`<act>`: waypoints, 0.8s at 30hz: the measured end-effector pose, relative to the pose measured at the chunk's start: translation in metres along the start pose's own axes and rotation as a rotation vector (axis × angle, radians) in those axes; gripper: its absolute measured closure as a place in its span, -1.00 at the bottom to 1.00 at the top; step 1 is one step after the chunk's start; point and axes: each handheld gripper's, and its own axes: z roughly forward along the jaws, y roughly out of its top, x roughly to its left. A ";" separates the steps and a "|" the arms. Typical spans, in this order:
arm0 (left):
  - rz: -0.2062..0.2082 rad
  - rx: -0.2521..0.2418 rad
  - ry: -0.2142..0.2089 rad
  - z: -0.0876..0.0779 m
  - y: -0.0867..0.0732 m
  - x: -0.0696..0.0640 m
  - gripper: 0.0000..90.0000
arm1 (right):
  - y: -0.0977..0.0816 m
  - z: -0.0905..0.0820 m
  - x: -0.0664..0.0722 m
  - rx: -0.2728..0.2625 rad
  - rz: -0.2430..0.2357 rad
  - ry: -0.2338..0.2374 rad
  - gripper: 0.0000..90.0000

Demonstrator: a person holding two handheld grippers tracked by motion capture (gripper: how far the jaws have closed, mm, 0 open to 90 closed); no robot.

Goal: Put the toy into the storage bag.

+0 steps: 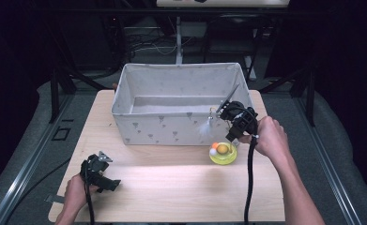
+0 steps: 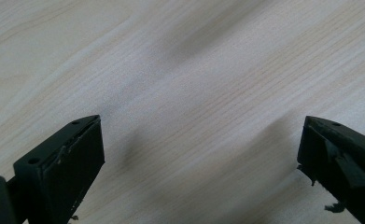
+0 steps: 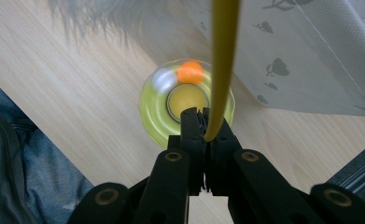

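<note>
My right gripper (image 3: 207, 122) is shut on the end of a yellow wand (image 3: 223, 56), which runs up past the camera. A grey-white feather (image 3: 91, 14) hangs from the wand beside the box front (image 1: 204, 127). Straight below the jaws lies a yellow-green round toy (image 3: 152, 109) with an orange ball (image 3: 190, 72) and a white ball (image 3: 163, 79) in its track. In the high view the right gripper (image 1: 233, 133) hovers just above that toy (image 1: 223, 153). My left gripper (image 1: 107, 180) rests low at the table's front left, open (image 2: 201, 126), with bare wood between its jaws.
A large pale fabric box (image 1: 148, 126) with a small leaf print stands at the back middle of the wooden table (image 1: 172, 187); its front wall rises right behind the toy. Black frame posts and cables lie beyond the table.
</note>
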 end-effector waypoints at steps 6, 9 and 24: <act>0.001 0.002 0.001 0.001 0.000 0.000 -0.99 | 0.005 -0.012 -0.001 0.001 -0.009 0.020 0.95; 0.005 0.003 0.001 0.001 0.001 0.000 -0.99 | 0.007 -0.016 -0.002 0.013 -0.023 0.015 0.95; 0.003 0.004 -0.002 0.002 0.002 -0.001 -0.98 | 0.024 -0.045 -0.004 0.017 -0.049 0.007 0.95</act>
